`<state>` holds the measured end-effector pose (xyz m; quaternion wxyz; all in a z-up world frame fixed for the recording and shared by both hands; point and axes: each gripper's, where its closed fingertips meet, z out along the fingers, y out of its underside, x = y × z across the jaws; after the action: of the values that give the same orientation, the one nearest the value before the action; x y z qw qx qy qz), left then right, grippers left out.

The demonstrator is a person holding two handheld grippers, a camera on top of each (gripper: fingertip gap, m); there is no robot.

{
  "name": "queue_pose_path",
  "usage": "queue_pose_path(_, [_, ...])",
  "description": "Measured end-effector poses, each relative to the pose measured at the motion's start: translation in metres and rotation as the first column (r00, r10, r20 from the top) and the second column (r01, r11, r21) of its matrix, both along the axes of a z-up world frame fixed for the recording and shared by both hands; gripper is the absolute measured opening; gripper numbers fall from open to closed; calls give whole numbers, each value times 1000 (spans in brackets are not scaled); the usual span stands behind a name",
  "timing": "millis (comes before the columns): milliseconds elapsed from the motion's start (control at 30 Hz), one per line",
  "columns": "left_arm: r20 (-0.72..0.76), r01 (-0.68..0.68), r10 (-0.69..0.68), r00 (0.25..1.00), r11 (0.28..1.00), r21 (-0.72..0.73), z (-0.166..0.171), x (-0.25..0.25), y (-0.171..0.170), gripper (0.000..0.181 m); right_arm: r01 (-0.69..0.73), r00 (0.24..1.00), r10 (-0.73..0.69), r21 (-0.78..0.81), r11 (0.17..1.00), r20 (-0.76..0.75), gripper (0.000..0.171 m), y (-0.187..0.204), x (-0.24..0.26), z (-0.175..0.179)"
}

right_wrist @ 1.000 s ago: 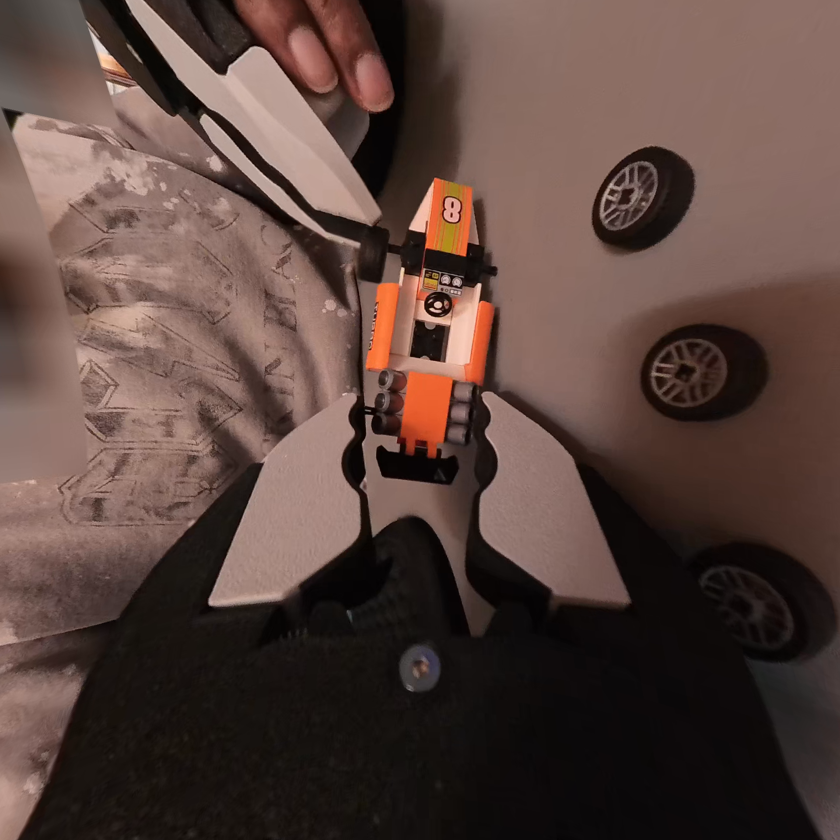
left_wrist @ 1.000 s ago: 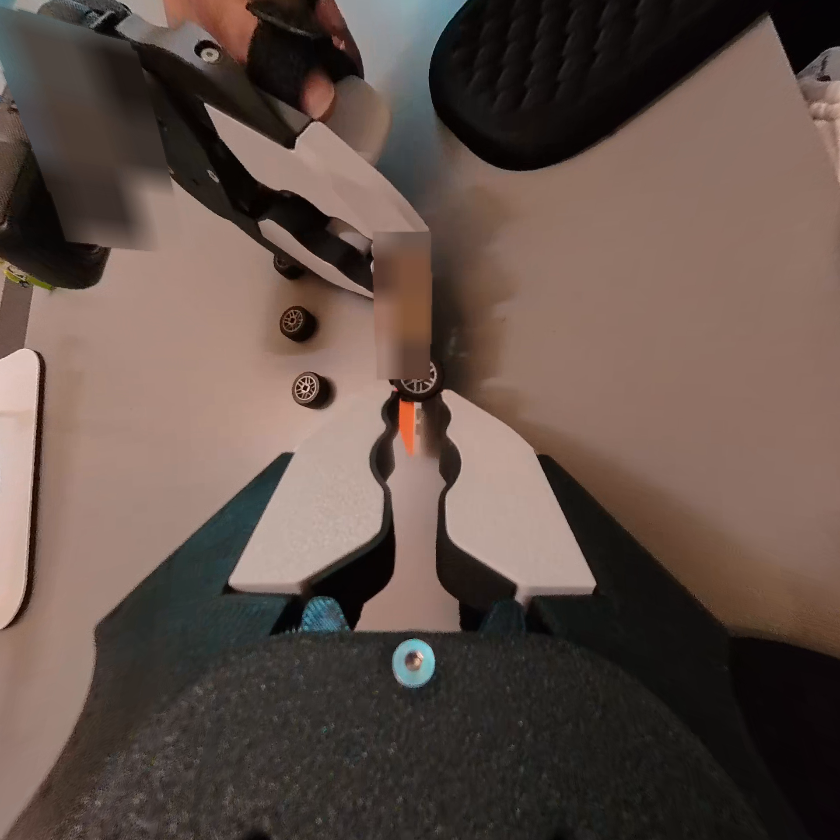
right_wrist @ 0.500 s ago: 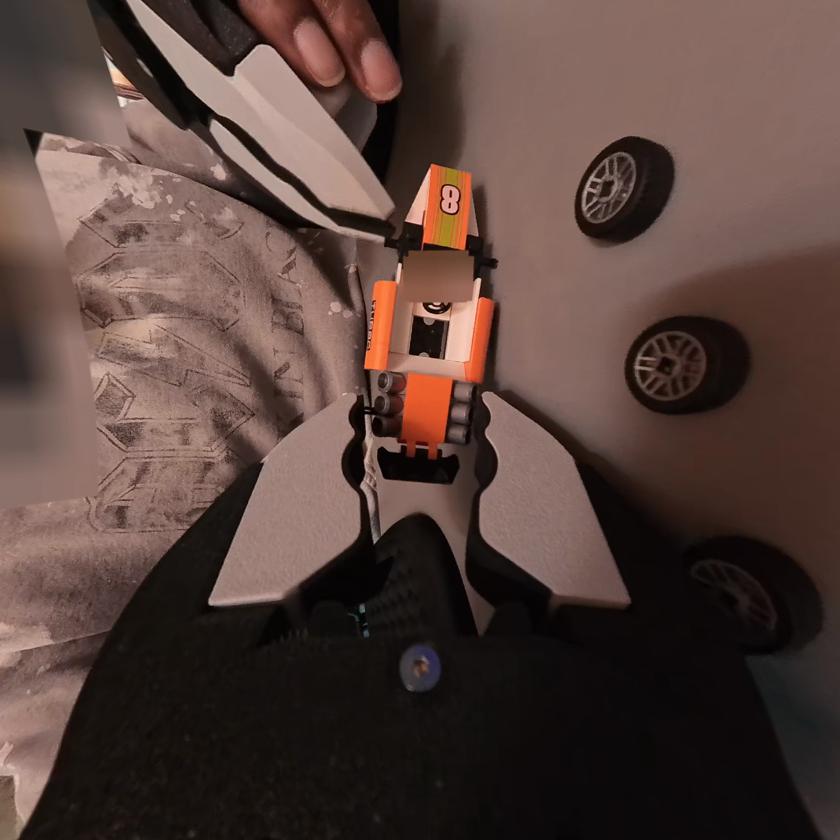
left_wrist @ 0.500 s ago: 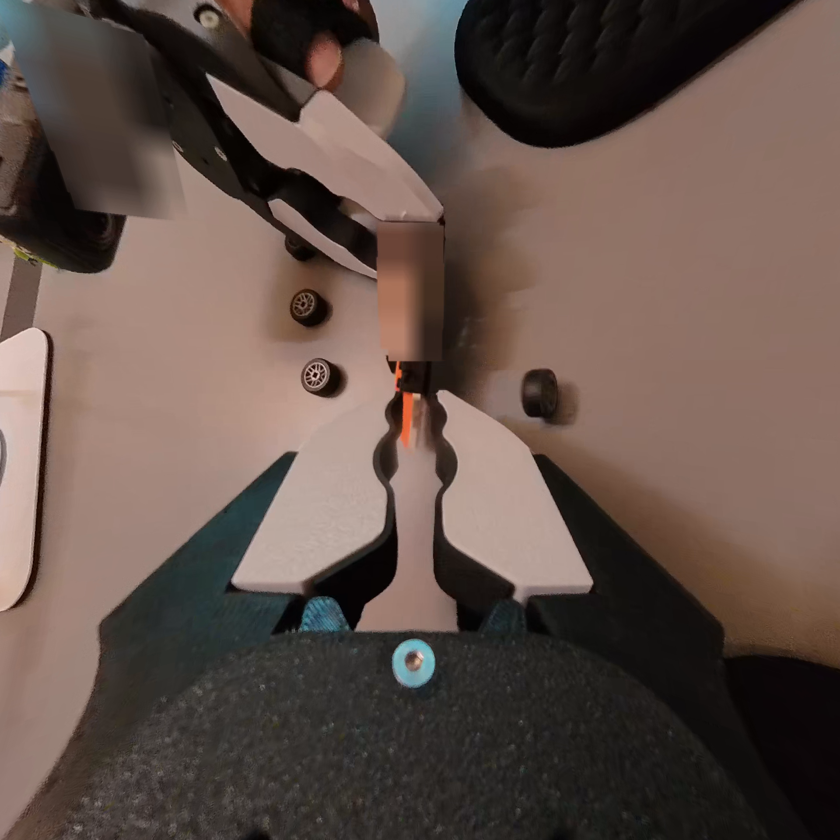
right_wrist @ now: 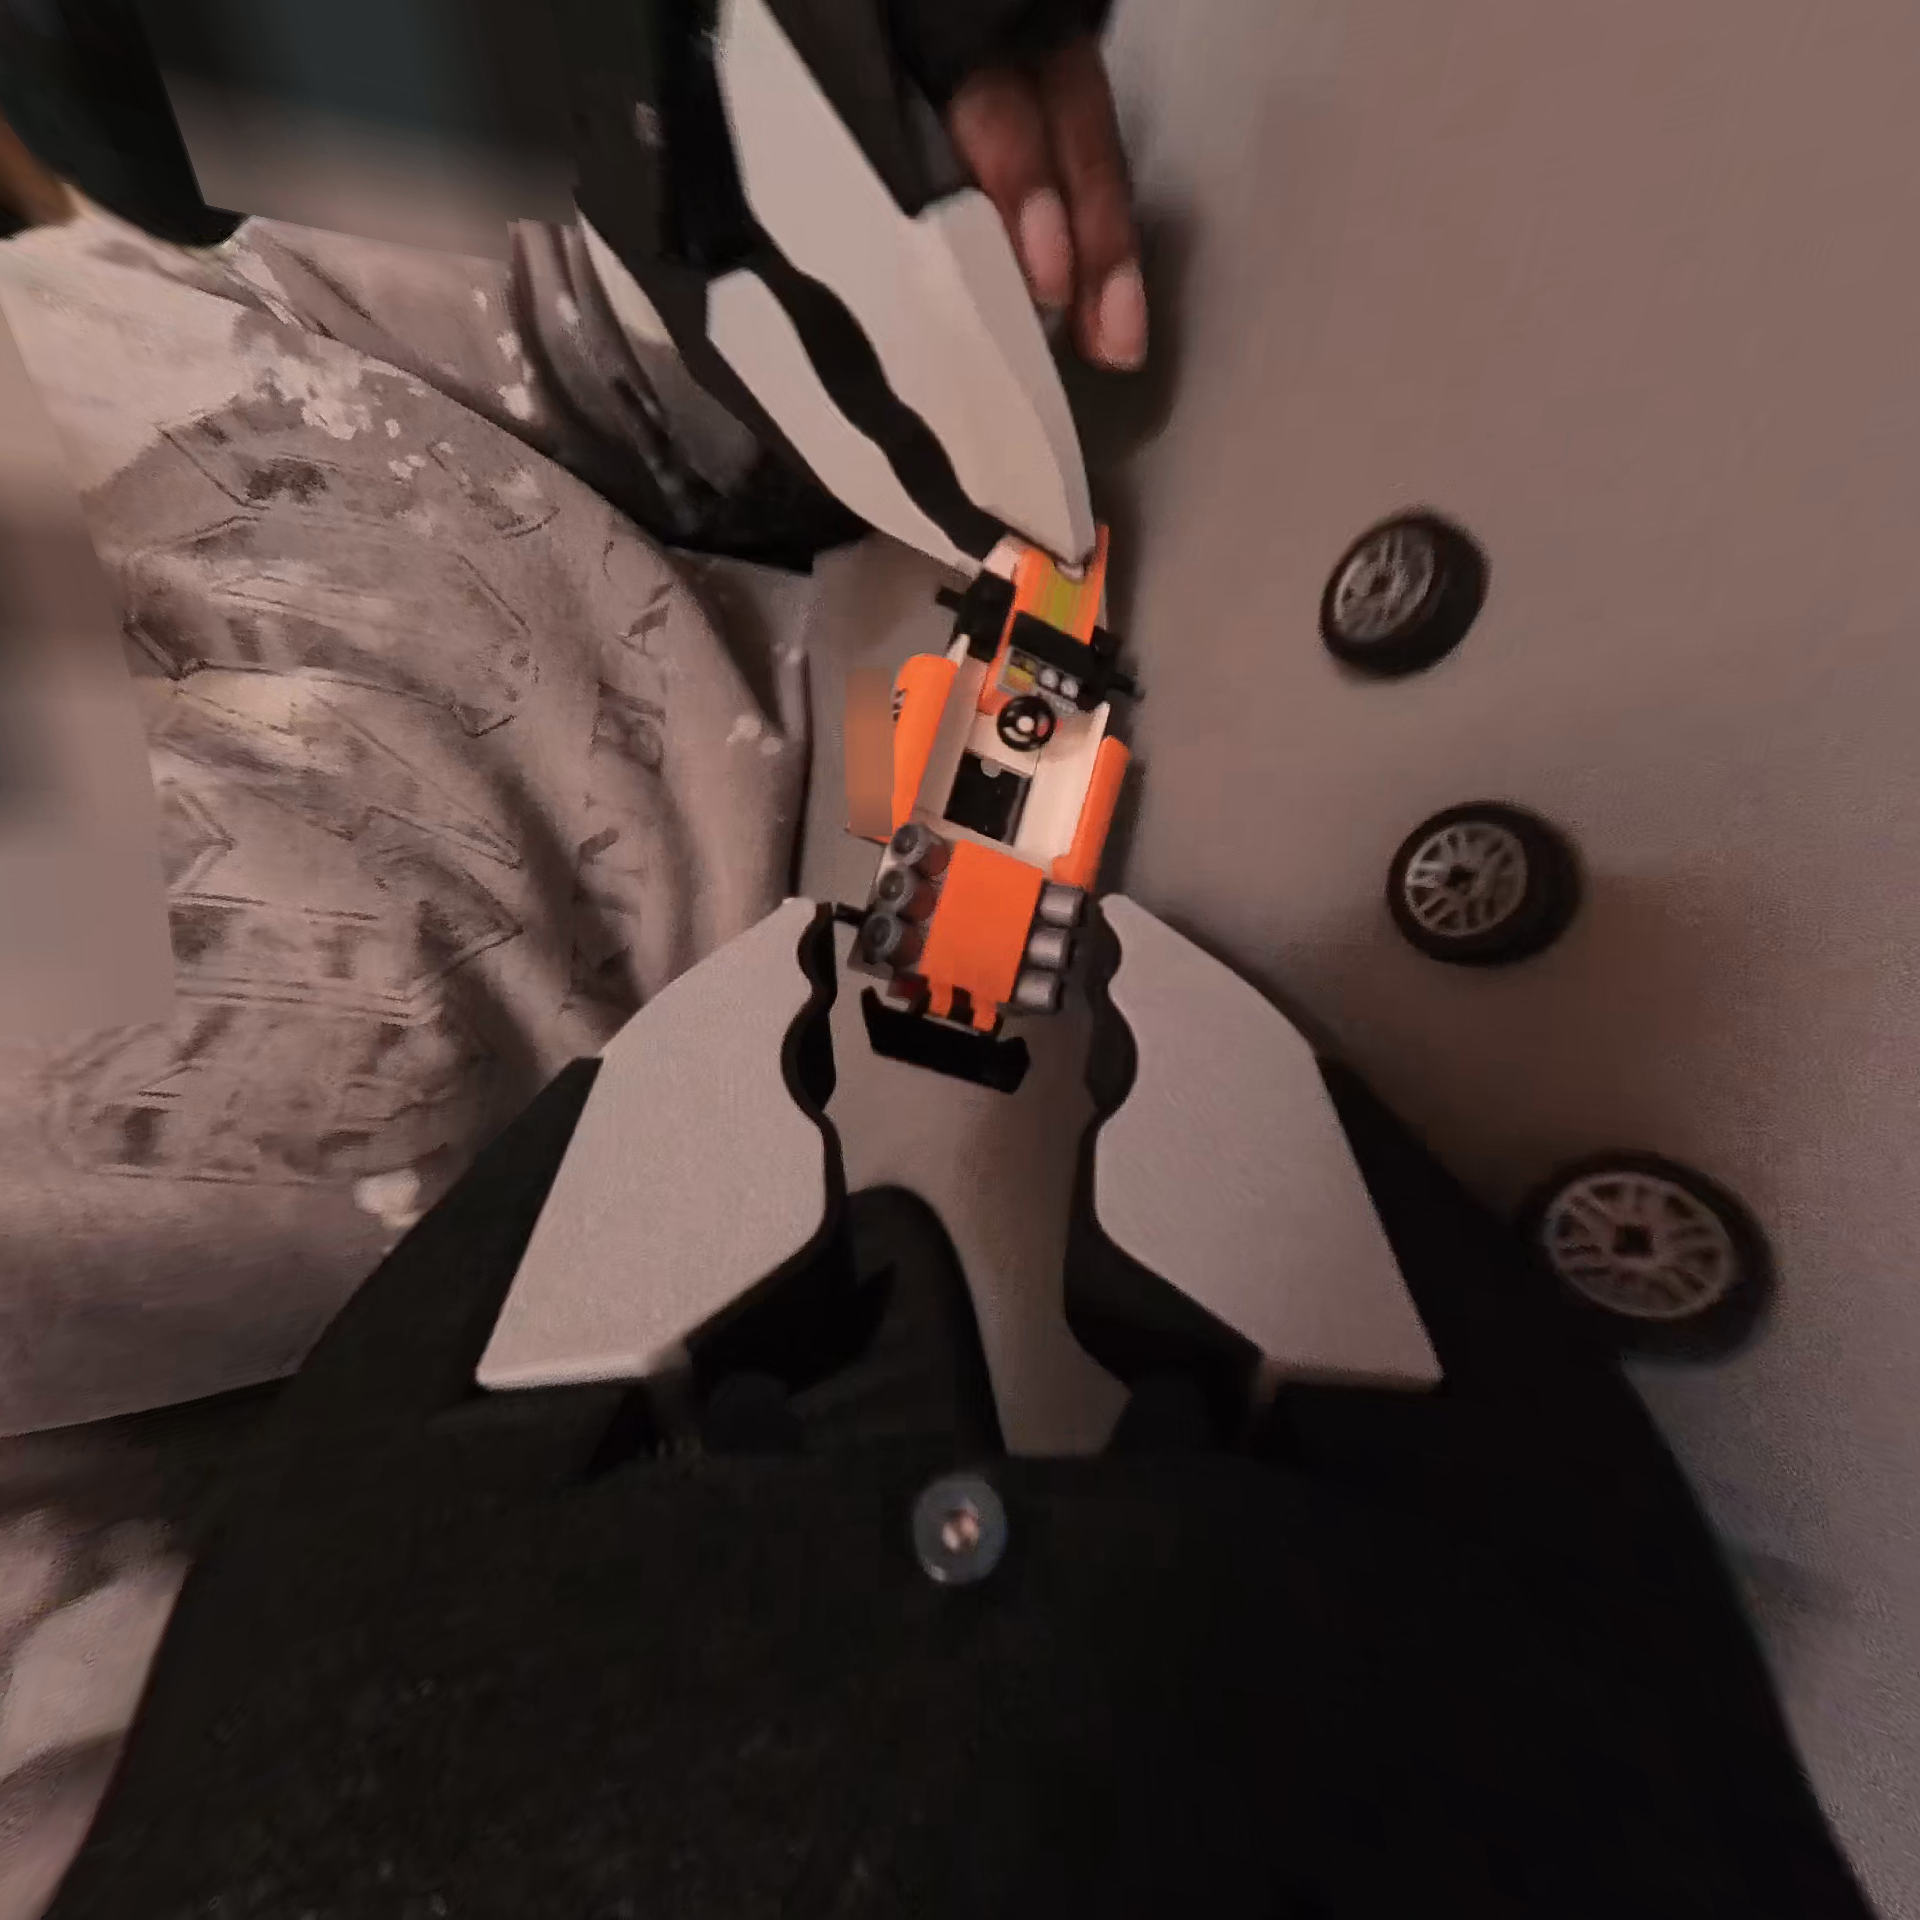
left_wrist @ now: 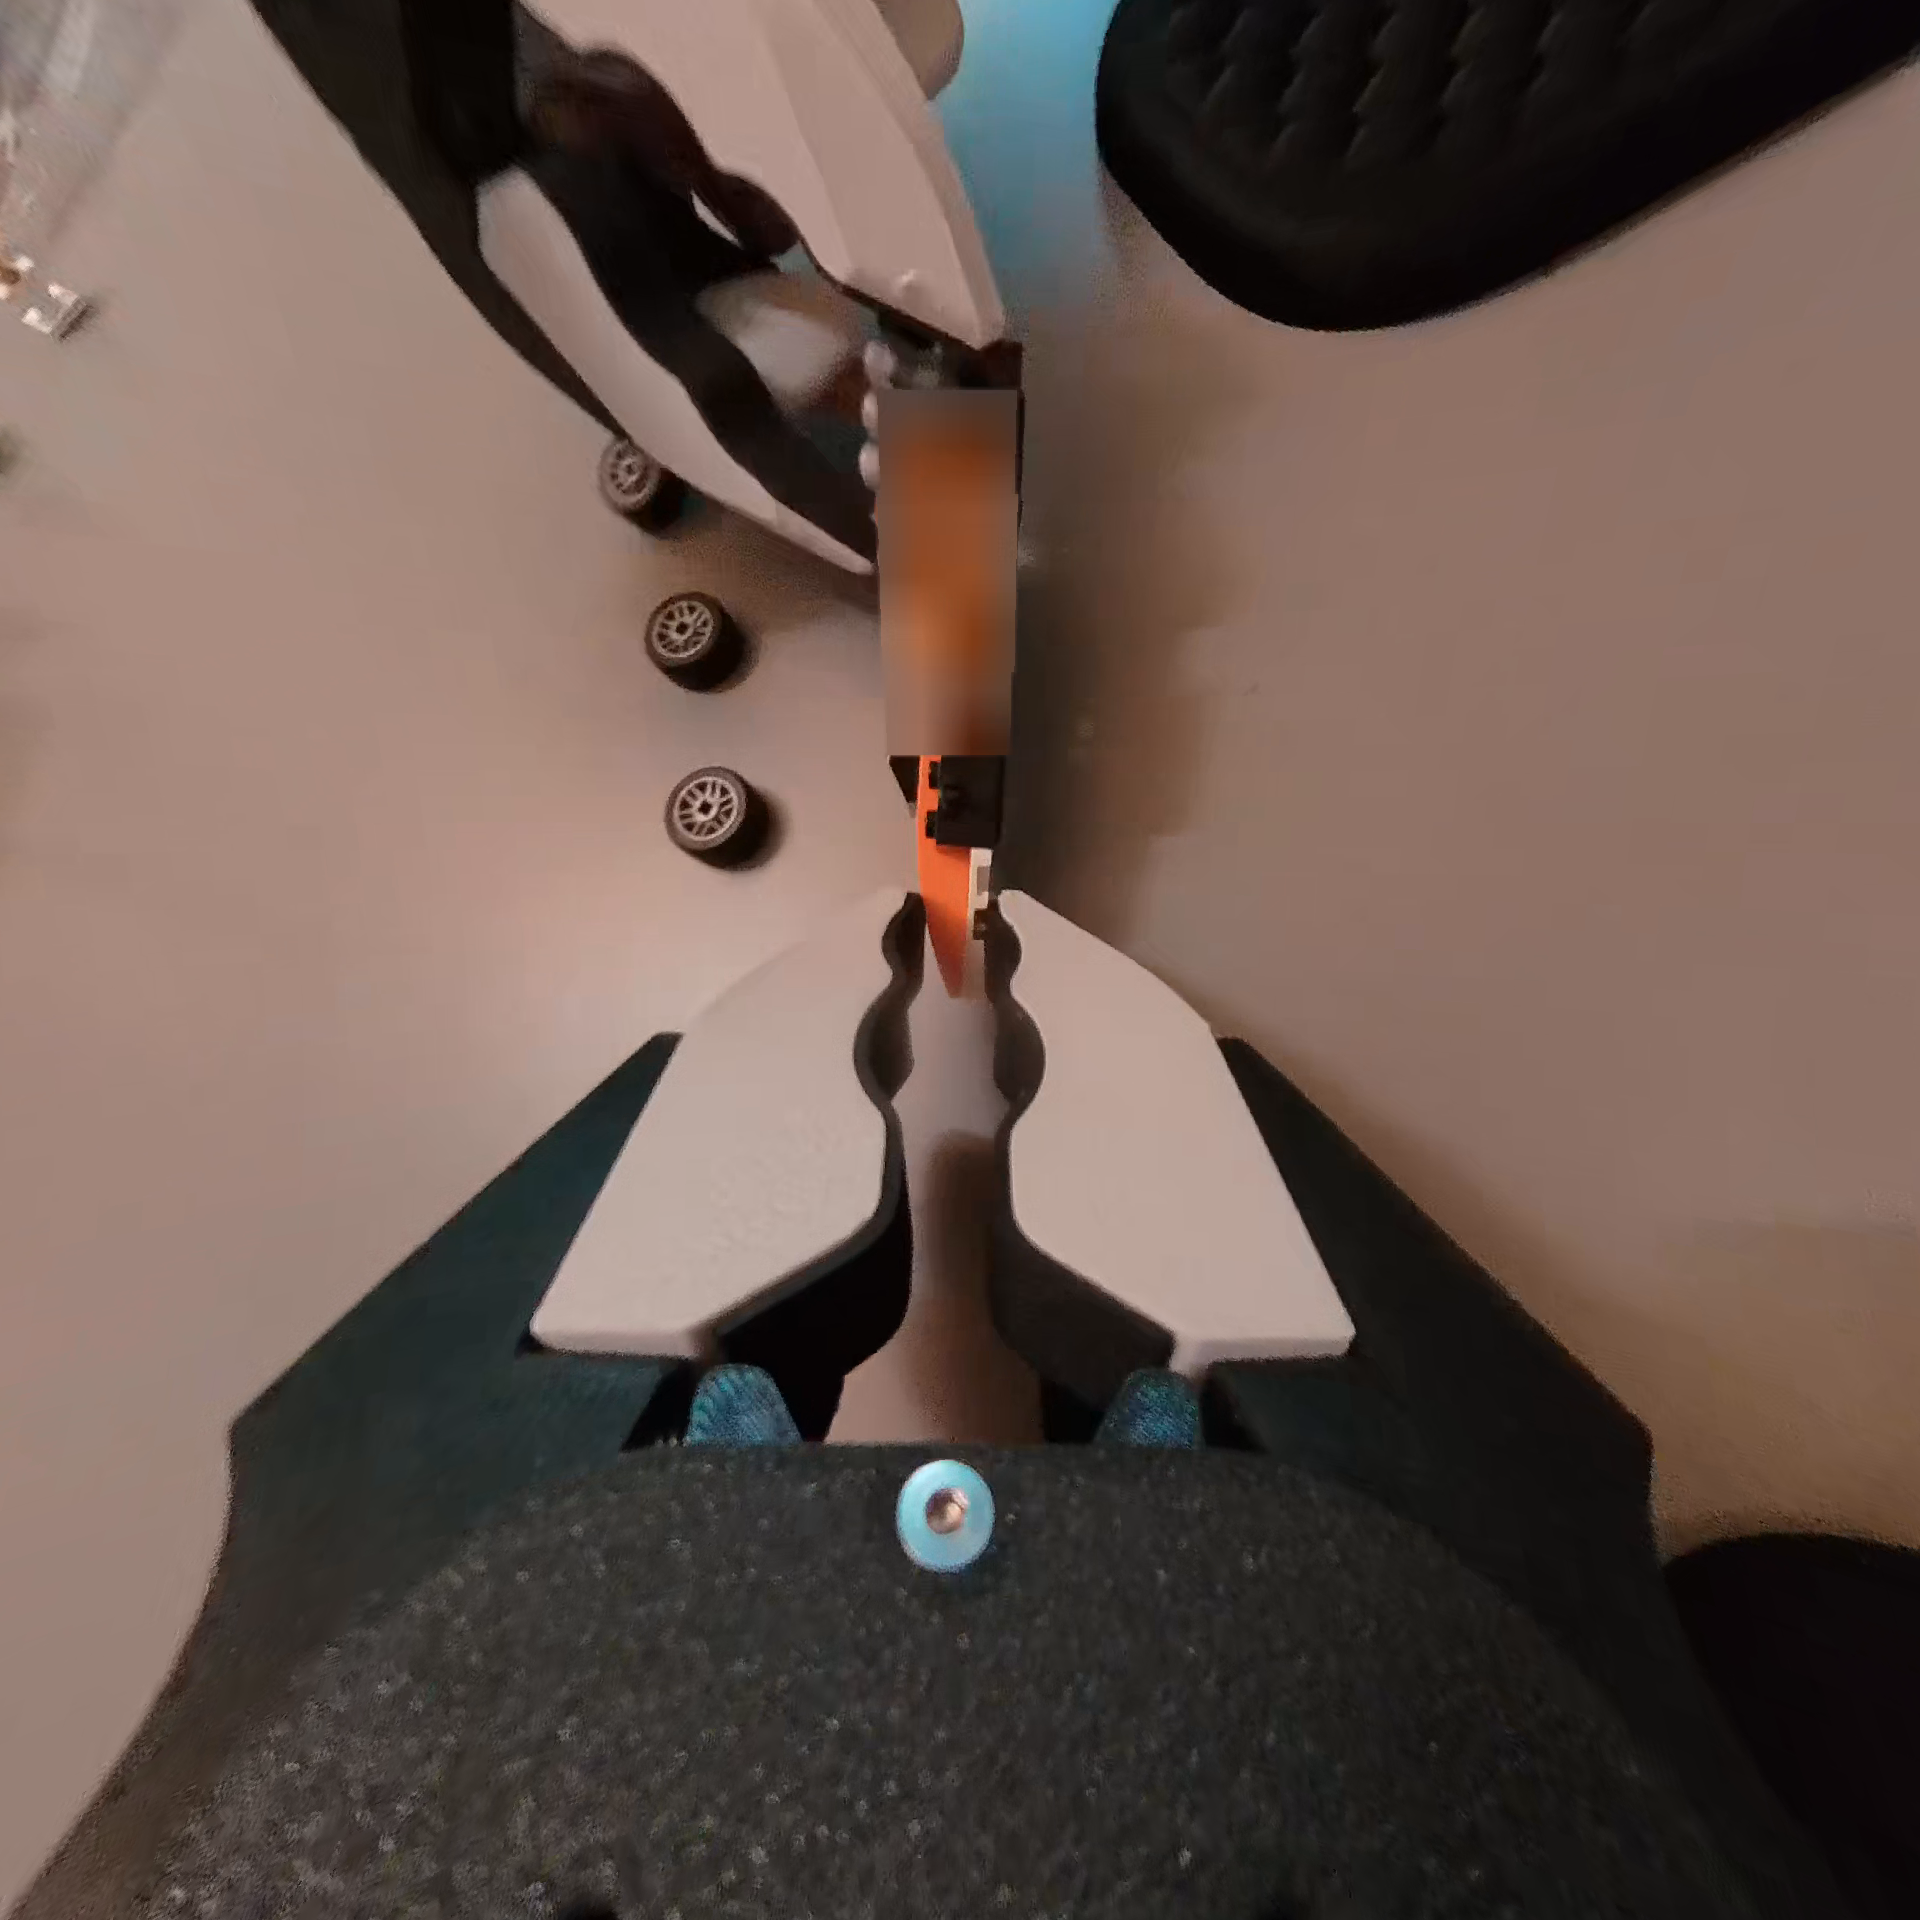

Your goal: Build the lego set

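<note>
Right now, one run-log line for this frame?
left gripper: shut on car nose | right gripper: shut on car rear | wheels: three loose on table

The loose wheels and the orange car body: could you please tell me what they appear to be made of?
The loose wheels: matte black tyres that look like rubber, around grey spoked hubs of seemingly moulded plastic. The orange car body: smooth, hard-looking plastic bricks with crisp edges, in orange, white and black. Motion blur leaves the finish uncertain.

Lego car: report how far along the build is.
Done: the orange and white car body is assembled, with steering wheel and engine pipes. In hand: the right gripper clamps its rear and the left gripper pinches its nose. Left: no wheel shows on it; three loose wheels lie on the table.
</note>
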<state>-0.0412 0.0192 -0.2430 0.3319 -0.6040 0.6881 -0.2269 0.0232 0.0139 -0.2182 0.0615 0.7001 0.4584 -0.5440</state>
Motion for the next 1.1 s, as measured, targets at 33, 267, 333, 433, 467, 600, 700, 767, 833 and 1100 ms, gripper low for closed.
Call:
queue_pose_path(33, [7, -13, 14, 1000, 1000, -10, 1, -2, 3, 11, 33, 999, -32, 107, 994, -19, 42, 7, 0, 3])
queue_pose_path(267, [45, -83, 86, 995, 994, -66, 8, -13, 19, 11, 130, 991, -115, 732, 668, -71, 49, 0, -17, 27])
queue_pose_path(333, [57, -100, 106, 993, 991, -91, 9, -17, 24, 10, 139, 989, -121, 768, 625, -81, 48, -19, -37, 25])
queue_pose_path(433, [71, -109, 117, 991, 987, -119, 11, -21, 31, 10, 212, 974, -193, 782, 587, -119, 45, -35, -78, 11])
queue_pose_path(467, [73, -115, 125, 990, 985, -126, 12, -23, 34, 10, 241, 965, -227, 776, 583, -129, 45, -35, -91, 5])
queue_pose_path(600, [82, -133, 146, 986, 981, -145, 10, -29, 41, 11, 308, 938, -314, 772, 556, -148, 46, -22, -130, -8])
queue_pose_path(700, [88, -138, 152, 984, 980, -140, 9, -32, 41, 10, 306, 943, -283, 789, 533, -175, 45, -14, -140, 8])
queue_pose_path(767, [93, -146, 160, 983, 979, -140, 10, -34, 43, 10, 303, 948, -251, 785, 540, -194, 35, -11, -141, 21])
queue_pose_path(833, [111, -139, 155, 982, 980, -141, 13, -34, 42, 10, 311, 950, -215, 761, 570, -227, 35, -10, -139, 36])
queue_pose_path(1100, [58, -106, 113, 992, 988, -112, -2, -29, 31, 10, 214, 964, -244, 842, 496, -101, 49, 35, -74, 46])
